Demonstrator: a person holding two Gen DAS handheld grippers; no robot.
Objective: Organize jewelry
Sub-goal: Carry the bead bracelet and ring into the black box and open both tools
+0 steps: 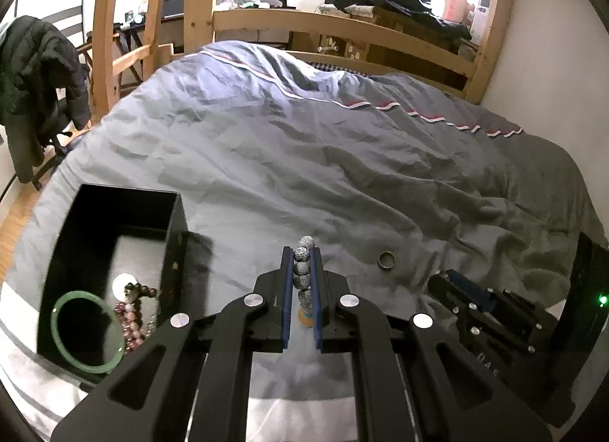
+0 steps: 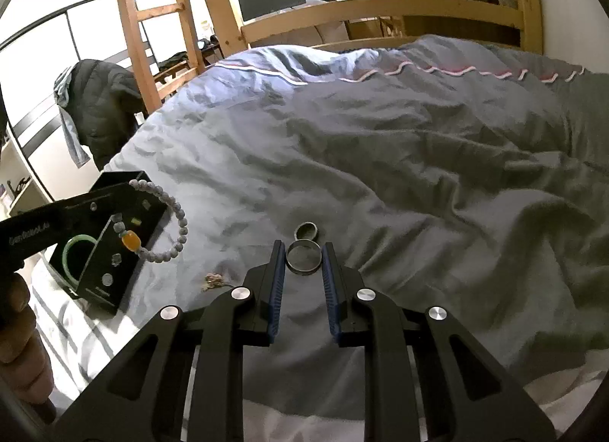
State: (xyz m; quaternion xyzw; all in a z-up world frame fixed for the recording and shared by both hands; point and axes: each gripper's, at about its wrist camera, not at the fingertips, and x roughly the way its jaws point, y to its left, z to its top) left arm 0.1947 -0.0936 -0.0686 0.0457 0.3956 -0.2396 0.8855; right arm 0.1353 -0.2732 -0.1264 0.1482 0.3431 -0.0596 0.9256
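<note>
Left gripper [image 1: 303,251] was closed on a grey speckled bead bracelet [image 1: 303,277], beads stacked in a line between the blue pads [image 1: 286,289], w/ an orange bead [image 1: 305,319] at the near end; in the right wrist view the same bracelet [image 2: 173,228] hung as a loop off the left gripper, lifted off the bedding just beside and in front of the black box [image 2: 114,251]. That box [image 1: 175,236] sat open on the grey duvet [image 1: 304,145] at the left, w/ a green bangle [image 1: 89,331] inside against the near wall and a dark-red bead bracelet [image 1: 133,312] next to it, plus a pale round item behind, too blurred to name. Right gripper [image 2: 303,259] was partly open, jaws either side of a dark metal ring [image 2: 303,257] lying flat on the duvet; pads close to it but whether they touched, can't tell. A second, smaller ring [image 2: 306,231] lay just beyond the first, near touching it. A small tangled gold-ish piece [image 2: 214,281], maybe a chain, lay on the duvet betw. the box and the right gripper's left finger. From the left wrist view one ring [image 1: 387,260] showed on the duvet right of the gripper, w/ the right gripper's body [image 1: 491,308] near it. A dark jacket [image 1: 38,80] hung on a chair beyond the bed
</note>
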